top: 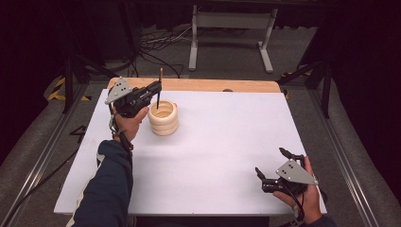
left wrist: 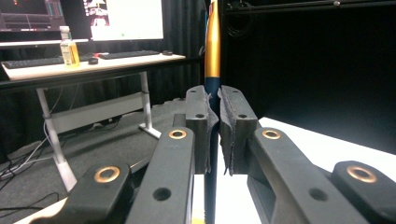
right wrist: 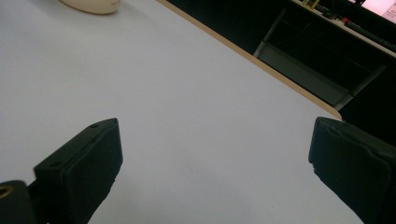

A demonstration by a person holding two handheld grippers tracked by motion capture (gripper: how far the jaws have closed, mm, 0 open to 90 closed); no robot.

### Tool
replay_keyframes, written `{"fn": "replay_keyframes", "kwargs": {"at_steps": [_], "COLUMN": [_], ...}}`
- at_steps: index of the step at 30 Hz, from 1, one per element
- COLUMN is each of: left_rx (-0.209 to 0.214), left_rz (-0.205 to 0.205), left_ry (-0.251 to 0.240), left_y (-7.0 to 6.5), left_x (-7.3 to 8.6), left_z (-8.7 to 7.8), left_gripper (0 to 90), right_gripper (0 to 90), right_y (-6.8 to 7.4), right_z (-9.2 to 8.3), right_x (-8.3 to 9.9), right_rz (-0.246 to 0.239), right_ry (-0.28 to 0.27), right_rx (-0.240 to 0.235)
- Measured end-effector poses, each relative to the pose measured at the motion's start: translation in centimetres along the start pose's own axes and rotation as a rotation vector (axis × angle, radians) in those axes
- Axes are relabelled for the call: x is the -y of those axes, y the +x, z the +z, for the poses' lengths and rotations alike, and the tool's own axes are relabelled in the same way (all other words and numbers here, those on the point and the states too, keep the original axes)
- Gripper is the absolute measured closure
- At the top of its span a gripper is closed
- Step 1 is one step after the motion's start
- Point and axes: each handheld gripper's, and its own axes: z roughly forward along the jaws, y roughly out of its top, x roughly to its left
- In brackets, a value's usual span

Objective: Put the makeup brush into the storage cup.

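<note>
My left gripper (top: 158, 87) is shut on a thin pen (top: 160, 90) with a dark barrel and a gold upper part, held upright. The pen's lower end hangs over the opening of a cream ribbed holder (top: 164, 118) that stands on the white table (top: 213, 142). In the left gripper view the pen (left wrist: 212, 46) rises between the two pads (left wrist: 201, 121), which press on it from both sides. My right gripper (top: 272, 165) rests low at the table's front right with its jaws wide apart and nothing between the fingers (right wrist: 79, 163). The holder's edge (right wrist: 93, 5) shows far off in the right gripper view.
A wooden strip (top: 198, 85) runs along the table's far edge. Beyond it stand a white metal frame (top: 231, 33) and cables on the floor. A desk with a monitor, keyboards and a bottle (left wrist: 67, 46) appears in the left gripper view.
</note>
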Motion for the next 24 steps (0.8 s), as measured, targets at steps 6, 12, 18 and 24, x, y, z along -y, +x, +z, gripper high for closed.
{"fn": "replay_keyframes", "kwargs": {"at_steps": [6, 12, 18, 24], "left_rx": [-0.007, -0.007, -0.005, -0.005], "left_rz": [-0.023, -0.025, -0.013, -0.011], "left_ry": [0.001, 0.019, 0.044, 0.074], "left_y": [0.3, 0.3, 0.2, 0.1], "left_x": [0.7, 1.4, 1.8, 2.6], "left_z": [0.5, 1.2, 1.9, 2.3], "left_gripper": [82.3, 82.4, 82.4, 82.3], "right_gripper": [3.5, 3.5, 3.6, 3.6], "right_y": [0.0, 0.0, 0.2, 0.2], "right_z": [0.0, 0.0, 0.1, 0.1], "right_x": [0.0, 0.0, 0.0, 0.1], "right_rz": [-0.003, -0.001, -0.004, -0.007], "right_ry": [0.002, 0.003, 0.006, 0.009], "right_rx": [-0.001, -0.002, -0.008, -0.006]}}
